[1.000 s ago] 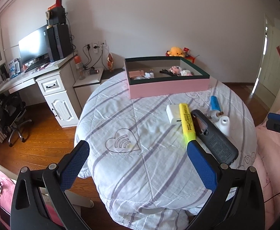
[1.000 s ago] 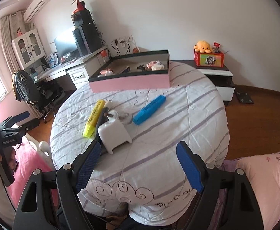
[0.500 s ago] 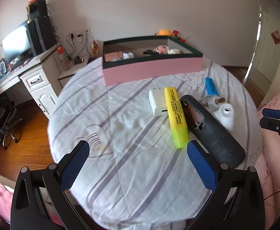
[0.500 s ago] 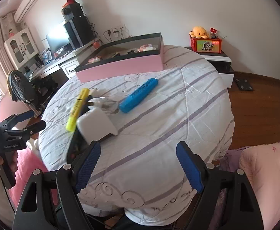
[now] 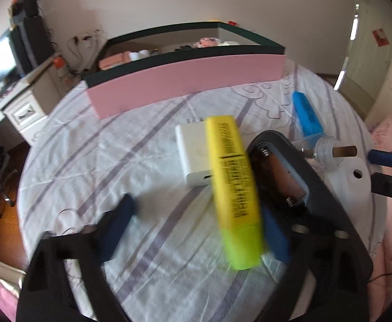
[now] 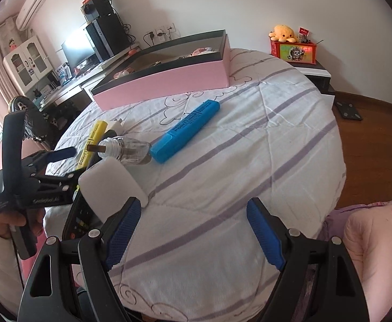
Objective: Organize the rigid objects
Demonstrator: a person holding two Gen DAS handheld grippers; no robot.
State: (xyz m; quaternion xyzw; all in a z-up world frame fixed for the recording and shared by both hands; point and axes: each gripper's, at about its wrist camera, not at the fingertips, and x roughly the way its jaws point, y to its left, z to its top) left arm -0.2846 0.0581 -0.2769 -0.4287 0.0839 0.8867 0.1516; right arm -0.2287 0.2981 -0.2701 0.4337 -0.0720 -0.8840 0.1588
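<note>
A chunky yellow highlighter point(image 5: 235, 187) with black print lies on the striped, wrinkled tablecloth point(image 5: 121, 145), between a white charger point(image 5: 193, 158) and a black remote point(image 5: 289, 177) whose battery bay is open. The left gripper point(image 5: 193, 230) hangs low over its paler cap end, blue ribbed fingers point(image 5: 118, 222) spread apart. The right gripper point(image 6: 194, 232) hovers at the table's edge, fingers likewise wide.
</note>
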